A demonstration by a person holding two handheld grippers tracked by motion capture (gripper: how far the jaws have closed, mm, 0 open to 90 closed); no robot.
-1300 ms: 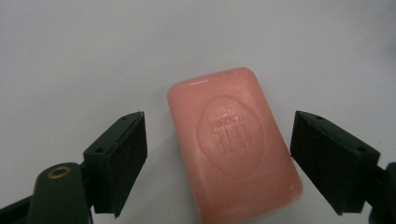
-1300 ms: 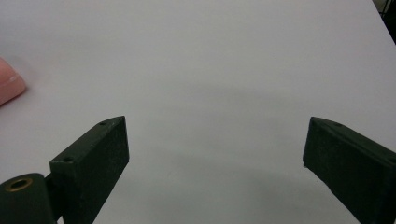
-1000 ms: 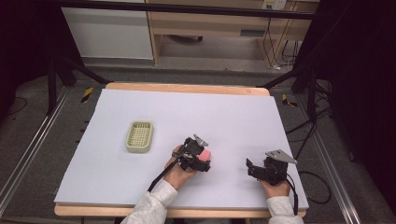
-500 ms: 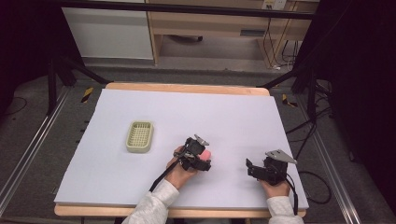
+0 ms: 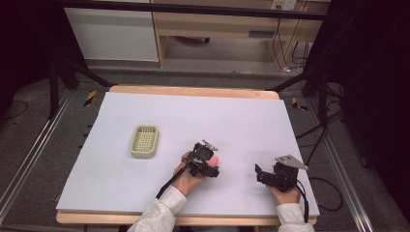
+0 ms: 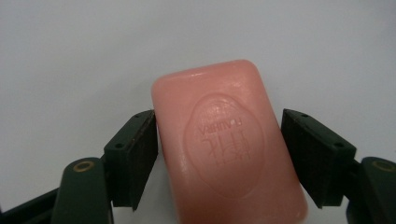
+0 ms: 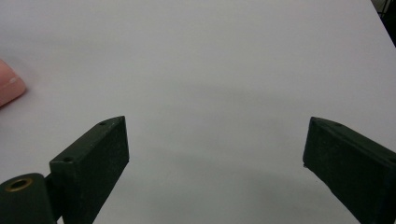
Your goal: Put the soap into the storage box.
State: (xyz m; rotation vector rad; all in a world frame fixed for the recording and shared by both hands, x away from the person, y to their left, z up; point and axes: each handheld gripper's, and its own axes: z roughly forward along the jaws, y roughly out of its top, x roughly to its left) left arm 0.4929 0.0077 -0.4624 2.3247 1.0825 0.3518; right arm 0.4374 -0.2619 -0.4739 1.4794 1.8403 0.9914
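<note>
A pink bar of soap point(image 6: 224, 149) with a stamped oval mark lies flat on the white table top between the jaws of my left gripper point(image 6: 219, 154). One pad touches the soap's side; a thin gap shows at the other pad. From above, the left gripper point(image 5: 209, 166) sits over the soap point(image 5: 213, 159) near the table's front middle. To its right, my right gripper point(image 5: 261, 175) stands wide open on bare table. The right gripper view point(image 7: 215, 149) has nothing between the jaws, and a corner of the soap point(image 7: 9, 88) shows at its left edge.
A pale green slotted soap dish point(image 5: 144, 141) rests on the table point(image 5: 241, 121) left of the left gripper. Black frame legs and cables stand beyond both table sides. A wooden shelf unit is behind the far edge.
</note>
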